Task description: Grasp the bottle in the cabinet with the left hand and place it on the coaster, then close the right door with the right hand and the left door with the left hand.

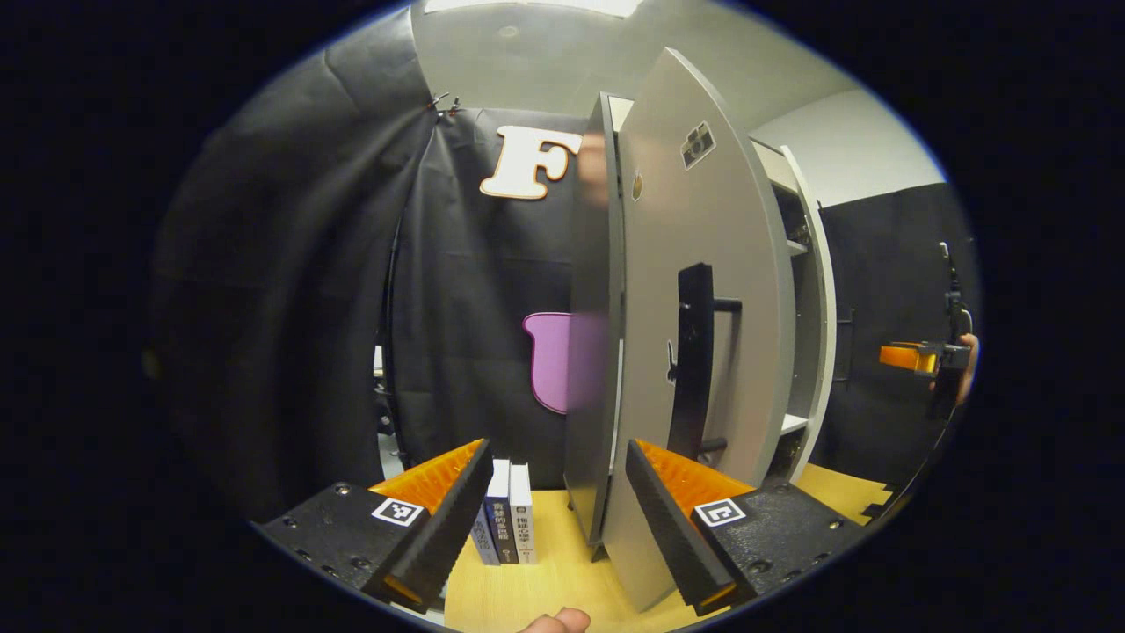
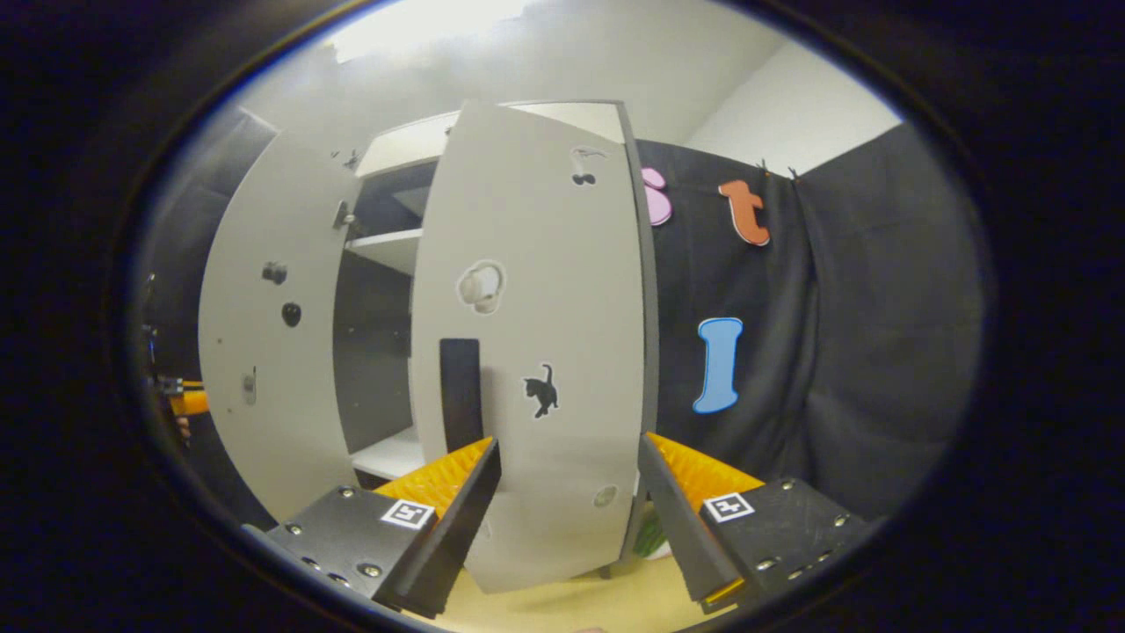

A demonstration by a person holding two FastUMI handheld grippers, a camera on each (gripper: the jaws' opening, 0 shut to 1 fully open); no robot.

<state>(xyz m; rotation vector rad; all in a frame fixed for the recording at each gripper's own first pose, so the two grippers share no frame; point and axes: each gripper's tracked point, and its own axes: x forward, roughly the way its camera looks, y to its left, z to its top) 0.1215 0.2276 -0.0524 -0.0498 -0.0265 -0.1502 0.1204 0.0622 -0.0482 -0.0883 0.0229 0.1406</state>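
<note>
In the left gripper view, the left gripper (image 1: 555, 514) holds its jaws wide apart, gripping nothing, low in the frame before a grey cabinet (image 1: 795, 290) on a pale wooden surface (image 1: 562, 580). The left door (image 1: 703, 308) fills the middle of the frame, standing open, its edge toward the camera and its dark handle (image 1: 694, 360) at centre; its lower end lies between the two fingers, though contact cannot be told. Three books (image 1: 510, 519) stand upright on the surface just left of the cabinet, seen between the fingers. At the far right edge, the other gripper shows small against the black cloth. In the right gripper view, the right gripper (image 2: 569, 519) also has its jaws spread apart and empty, aimed at the right door (image 2: 536, 352), which stands partly open at centre frame with a dark handle (image 2: 460, 396) and a cat sticker (image 2: 541, 390). The left door hangs open at the left of that frame, white shelves (image 2: 387, 251) visible between the two. A green object (image 2: 649, 534) peeks from behind the right door's lower edge; whether it is the bottle or coaster cannot be told.
</note>
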